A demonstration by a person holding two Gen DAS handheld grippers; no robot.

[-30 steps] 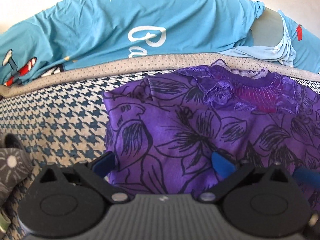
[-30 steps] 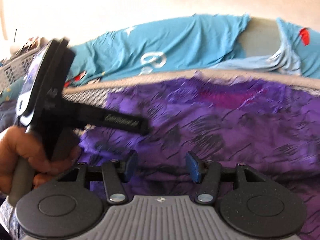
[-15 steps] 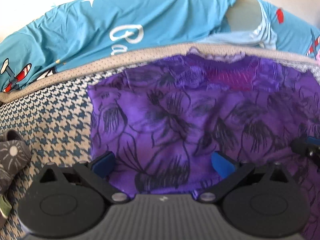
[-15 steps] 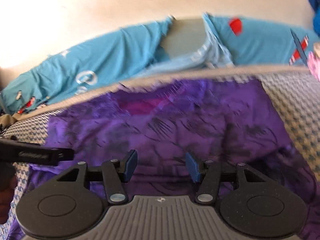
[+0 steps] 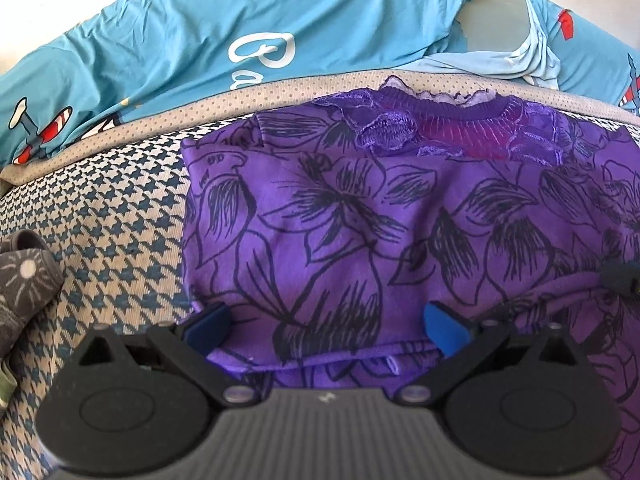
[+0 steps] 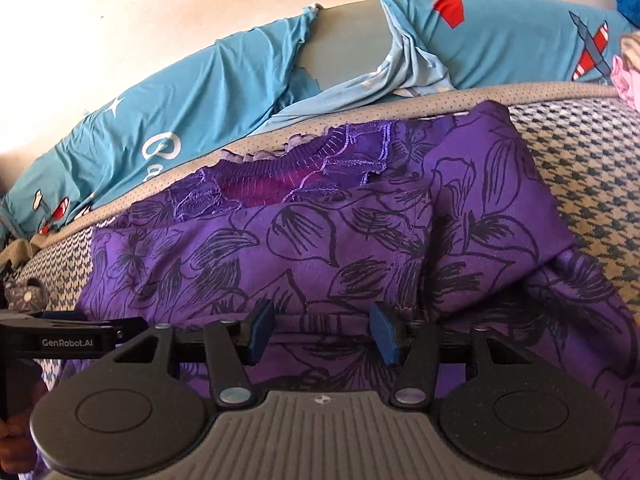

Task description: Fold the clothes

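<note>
A purple top with black flower outlines (image 5: 380, 220) (image 6: 320, 248) lies on the houndstooth cover, its lace collar toward the far edge and its sides folded in. My left gripper (image 5: 326, 326) hovers open over the top's near left corner, blue pads wide apart. My right gripper (image 6: 322, 334) is open above the top's near hem, nothing between its pads. The left gripper's black body (image 6: 68, 338) shows at the left of the right wrist view; the right gripper's tip (image 5: 624, 276) shows at the right edge of the left wrist view.
A houndstooth bed cover (image 5: 112, 216) (image 6: 592, 168) carries the top. Teal printed bedding (image 5: 240, 40) (image 6: 200, 112) lies along the far edge against a pale wall. A grey patterned garment (image 5: 24, 280) sits at the left. Pink fabric (image 6: 628, 80) peeks at the far right.
The right gripper swung right, from the top's left part to its near middle. The left gripper shifted slightly over the left corner. Both stayed open.
</note>
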